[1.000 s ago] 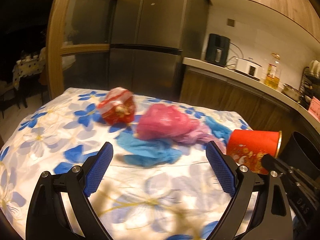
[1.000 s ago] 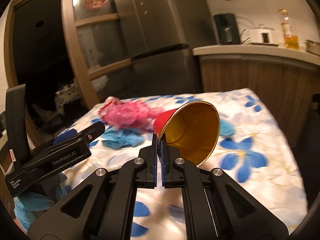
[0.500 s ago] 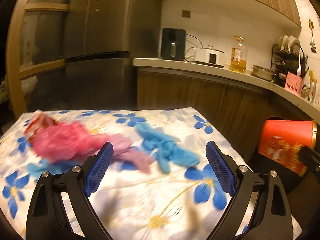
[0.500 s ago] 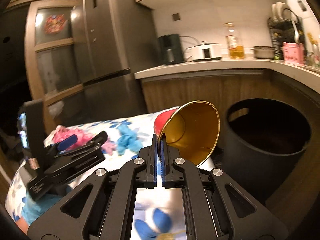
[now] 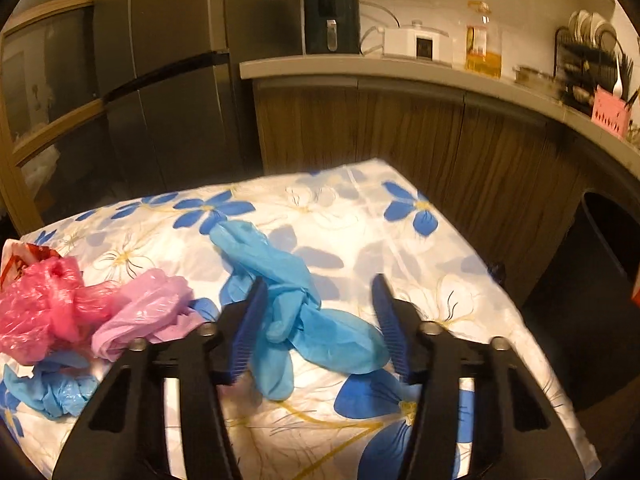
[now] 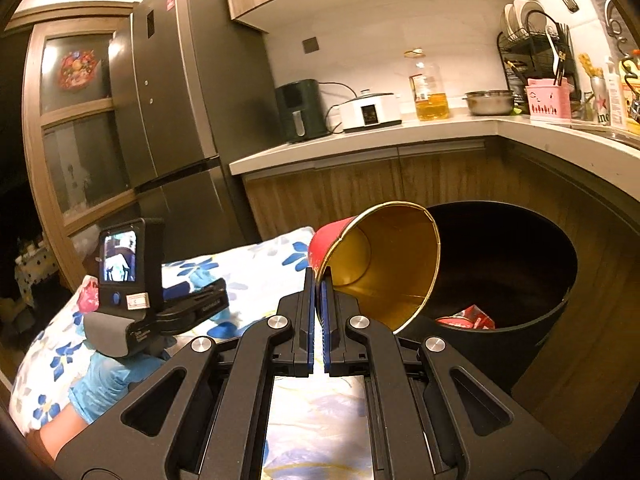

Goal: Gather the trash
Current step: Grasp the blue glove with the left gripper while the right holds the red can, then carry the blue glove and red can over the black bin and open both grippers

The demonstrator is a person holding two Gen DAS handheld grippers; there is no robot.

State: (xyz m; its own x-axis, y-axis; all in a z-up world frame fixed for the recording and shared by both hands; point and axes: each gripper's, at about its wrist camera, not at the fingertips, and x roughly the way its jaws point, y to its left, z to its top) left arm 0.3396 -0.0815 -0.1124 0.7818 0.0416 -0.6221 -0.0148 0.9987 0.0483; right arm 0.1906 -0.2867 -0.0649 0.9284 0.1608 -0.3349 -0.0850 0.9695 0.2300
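Note:
A crumpled blue glove lies on the floral tablecloth. My left gripper straddles it, its jaws closing with the glove between the pads. Left of it lie a pink plastic bag, a paler pink bag, another blue glove and a red-and-white wrapper. My right gripper is shut on the rim of a red can with a gold inside, held tilted over the near rim of a black bin. A red packet lies in the bin.
The left gripper, held by a blue-gloved hand, shows in the right wrist view. Behind the table stand a dark fridge and a counter with an air fryer, cooker, oil bottle and dish rack. The bin stands right of the table.
My left gripper swung right from the pink bags to the blue glove, and its jaws narrowed around it. The right gripper carried the can from above the table to the bin.

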